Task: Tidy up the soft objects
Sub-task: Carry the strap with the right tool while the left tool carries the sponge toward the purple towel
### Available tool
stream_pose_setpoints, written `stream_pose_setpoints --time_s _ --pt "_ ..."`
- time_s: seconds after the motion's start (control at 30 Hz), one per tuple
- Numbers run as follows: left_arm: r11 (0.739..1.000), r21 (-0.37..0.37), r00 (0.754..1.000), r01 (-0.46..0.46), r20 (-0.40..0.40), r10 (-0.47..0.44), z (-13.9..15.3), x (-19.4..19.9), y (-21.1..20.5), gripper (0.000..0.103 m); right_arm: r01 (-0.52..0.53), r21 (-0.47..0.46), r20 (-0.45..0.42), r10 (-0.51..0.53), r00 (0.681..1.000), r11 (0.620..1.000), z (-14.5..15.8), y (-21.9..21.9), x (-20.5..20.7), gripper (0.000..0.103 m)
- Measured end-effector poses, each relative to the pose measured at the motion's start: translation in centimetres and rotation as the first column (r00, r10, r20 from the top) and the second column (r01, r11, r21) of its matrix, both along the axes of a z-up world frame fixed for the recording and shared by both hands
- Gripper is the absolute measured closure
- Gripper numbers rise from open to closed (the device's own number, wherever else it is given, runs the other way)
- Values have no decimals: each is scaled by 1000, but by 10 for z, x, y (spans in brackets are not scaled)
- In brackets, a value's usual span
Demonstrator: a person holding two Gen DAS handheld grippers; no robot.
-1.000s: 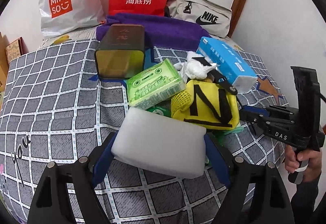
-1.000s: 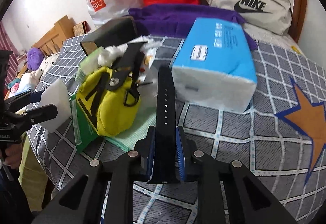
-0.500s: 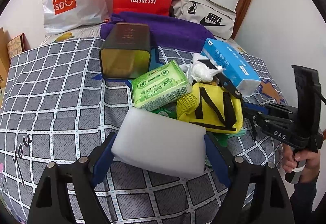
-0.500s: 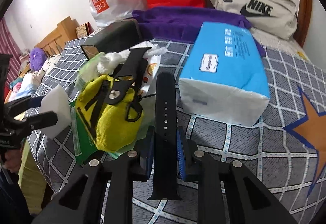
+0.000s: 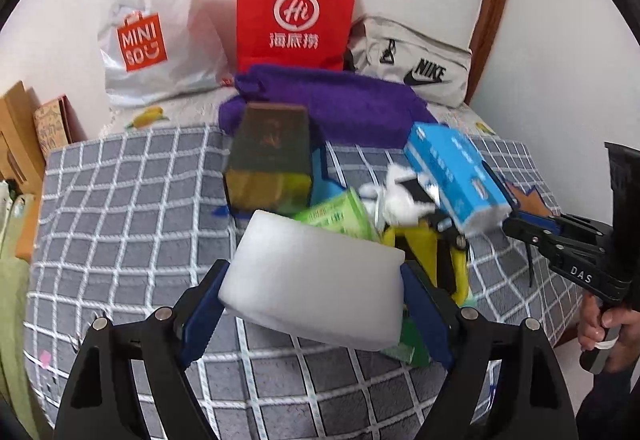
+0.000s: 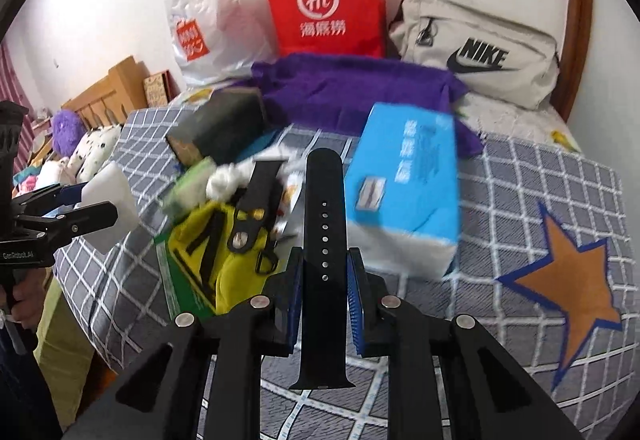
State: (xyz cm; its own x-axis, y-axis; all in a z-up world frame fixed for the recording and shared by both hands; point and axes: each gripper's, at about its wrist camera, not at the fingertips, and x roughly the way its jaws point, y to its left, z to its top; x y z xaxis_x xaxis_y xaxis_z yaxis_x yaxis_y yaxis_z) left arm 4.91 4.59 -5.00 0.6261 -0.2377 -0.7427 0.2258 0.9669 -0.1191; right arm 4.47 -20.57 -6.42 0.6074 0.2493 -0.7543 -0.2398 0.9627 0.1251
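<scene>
Far left on my feed, the left gripper [image 5: 314, 292] was clamped on a white rectangular foam block [image 5: 316, 280], blue pads pressing both its ends, block held above the grey checked bedspread [image 5: 128, 215]. In the right wrist view that same block [image 6: 110, 199] sat at the far left edge, well apart from the pile.

Next over, a dark olive rectangular tin [image 5: 272, 159] lay on the bedspread, with a green plastic-wrapped tissue pack [image 5: 340, 215] just in front of it. A crumpled white tissue wad [image 5: 400, 199] sat beside the green pack. Below it was a yellow fabric pouch with black stripes [image 6: 212, 256], a black strap with metal clip [image 6: 256, 207] draped on it.

Middle of the right view: my right gripper [image 6: 324, 300] had jaws closed on a black perforated rubber watch strap [image 6: 324, 240], which stood upright between the pads, off the bed.

Right of that, a blue soft tissue pack [image 6: 404, 195] rested on the bedspread, blurry. An orange star patch [image 6: 568, 280] showed farther right.

At the back, against the wall: white plastic Miniso bag [image 5: 152, 39], red paper bag [image 5: 296, 11], purple towel [image 5: 340, 103], beige Nike waist bag [image 6: 480, 51].
</scene>
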Motion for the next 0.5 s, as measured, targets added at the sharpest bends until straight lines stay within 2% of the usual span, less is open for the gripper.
stream_pose_setpoints --time_s 0.2,0.5 --pt "998 35 998 -45 37 43 24 21 -1 19 45 -1 47 -45 998 999 28 -10 15 83" --pt "997 48 997 -58 61 55 45 66 -5 19 63 -11 66 -62 996 998 49 -15 59 83"
